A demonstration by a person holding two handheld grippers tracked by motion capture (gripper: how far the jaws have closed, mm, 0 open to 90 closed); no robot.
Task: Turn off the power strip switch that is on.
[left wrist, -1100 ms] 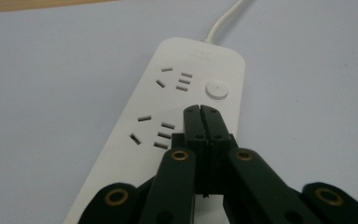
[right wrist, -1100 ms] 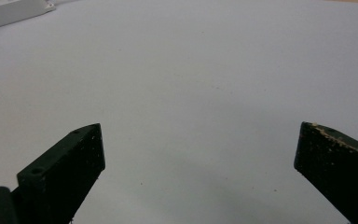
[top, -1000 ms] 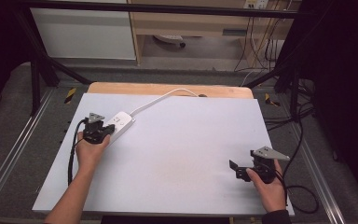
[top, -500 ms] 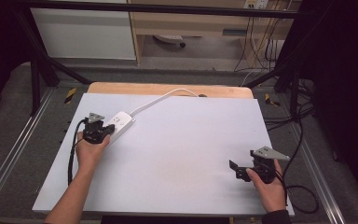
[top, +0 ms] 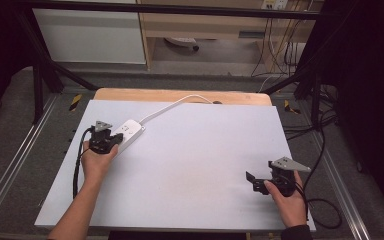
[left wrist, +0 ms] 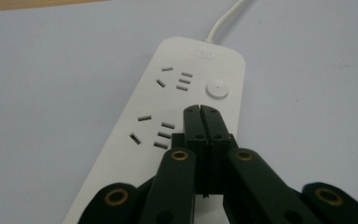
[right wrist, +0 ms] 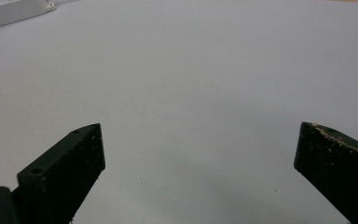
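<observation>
White power strip (left wrist: 177,116) sockets face closed left tongs (left wrist: 200,111).

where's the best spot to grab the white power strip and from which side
Across its narrow width, near the middle of the power strip, coming from above with fingers on the two long edges. It lies flat on the table, long and slim; its cord leaves the far end, so avoid that end.

A pale grey table mat (top: 190,170) covers a wooden tabletop (top: 180,95).

Black fingers (left wrist: 200,123), brass-ringed screws
</observation>
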